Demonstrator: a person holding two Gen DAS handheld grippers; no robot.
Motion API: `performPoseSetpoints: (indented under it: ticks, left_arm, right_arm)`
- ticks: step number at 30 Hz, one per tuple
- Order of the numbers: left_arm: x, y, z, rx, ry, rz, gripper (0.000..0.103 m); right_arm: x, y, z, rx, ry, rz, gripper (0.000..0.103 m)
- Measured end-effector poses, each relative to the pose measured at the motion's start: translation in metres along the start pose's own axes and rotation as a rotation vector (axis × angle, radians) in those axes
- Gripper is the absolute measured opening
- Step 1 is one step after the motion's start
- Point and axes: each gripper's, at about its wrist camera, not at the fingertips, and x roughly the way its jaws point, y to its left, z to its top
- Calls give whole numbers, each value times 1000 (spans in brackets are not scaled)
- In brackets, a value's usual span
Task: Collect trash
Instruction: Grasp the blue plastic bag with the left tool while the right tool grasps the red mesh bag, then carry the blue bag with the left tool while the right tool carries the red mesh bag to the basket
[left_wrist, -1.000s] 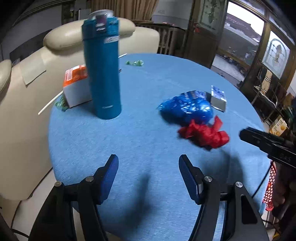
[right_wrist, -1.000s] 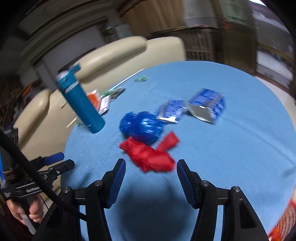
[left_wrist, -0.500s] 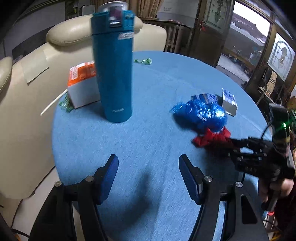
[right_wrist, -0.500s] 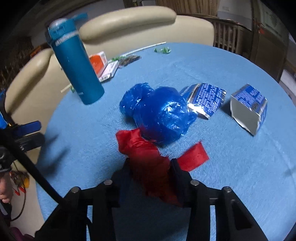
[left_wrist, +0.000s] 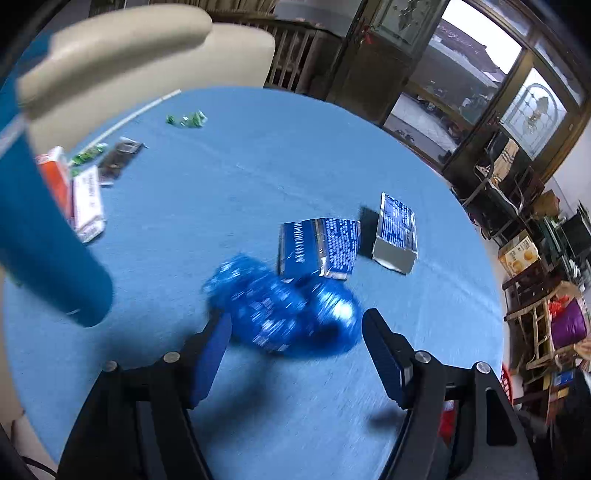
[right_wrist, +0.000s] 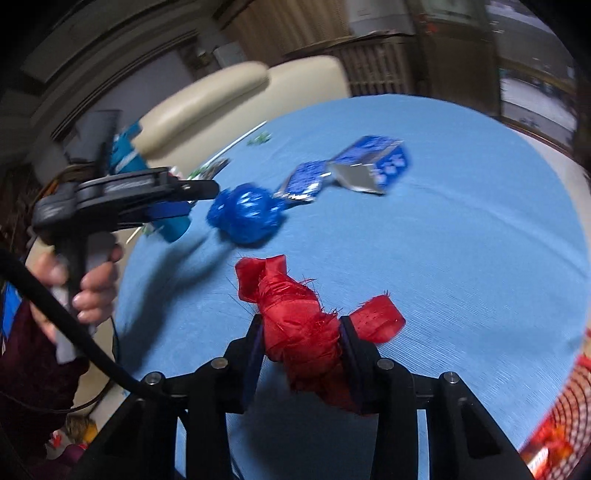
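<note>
since half a second ago my left hand-held gripper (left_wrist: 295, 350) has swung right and forward across the desk (left_wrist: 258, 177), so the blue plastic bag (left_wrist: 284, 314) that sat well ahead now lies right at its fingertips, and my right hand-held gripper (right_wrist: 301, 345) has lifted the red wrapper (right_wrist: 299, 317) it had closed on, carrying it up off the blue cloth. my left one is spread wide, its blue pads either side of the crumpled bag without touching it that i can make out; the picture is smeared with motion there. my right one is clenched on the red wrapper, which bunches between the fingers with a frayed tail sticking out to the right. just beyond the blue bag lies a flattened blue foil packet (left_wrist: 319, 247), touching or nearly touching it, and beside that, a little apart to the right, a small blue carton (left_wrist: 395, 232) lies on the cloth. the teal bottle (left_wrist: 44, 258) stands at my left, close to the camera, with an orange and white box (left_wrist: 70, 192) behind it. farther back lie a dark wrapper (left_wrist: 122, 155), a white straw (left_wrist: 136, 114) and a green candy wrapper (left_wrist: 186, 119) near the far edge.
</note>
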Motion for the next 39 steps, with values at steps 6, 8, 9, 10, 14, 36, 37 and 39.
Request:
performPoseSetpoints:
  ticks: [6,8,9,10,14,36,37,39]
  left_arm:
    - [41,-7,6,-50,62,67,76]
    - [46,-7,0,-34,58,93,76]
    - [43,-7,-2,-30,41,87,72]
    - [40,-8,-4,-25,32,82,68]
    - [26,-12,-12,5,1,77,50]
    - [-112,-116,-104,348,-240,54,46]
    - [-115,-120,-107,366,-249,56,46]
    - [-122,-127,-113,398,-265,56,46]
  right_arm:
    - [-18,-22,-9,83,-28,-3,41]
    - [-17,-23,-8,91,-31,0,41]
    - [-17,-22,-9,89,-32,0,41]
    - [-17,-21,-8,83,-35,0,41]
    - [-23,-19,-10,81,-58,-1,41]
    - [-122,-30,-20,159,-260,-91,41]
    - [-127,-31,-22,165,-269,-99,41]
    - [-137,-34,-24,174,-285,-114,41]
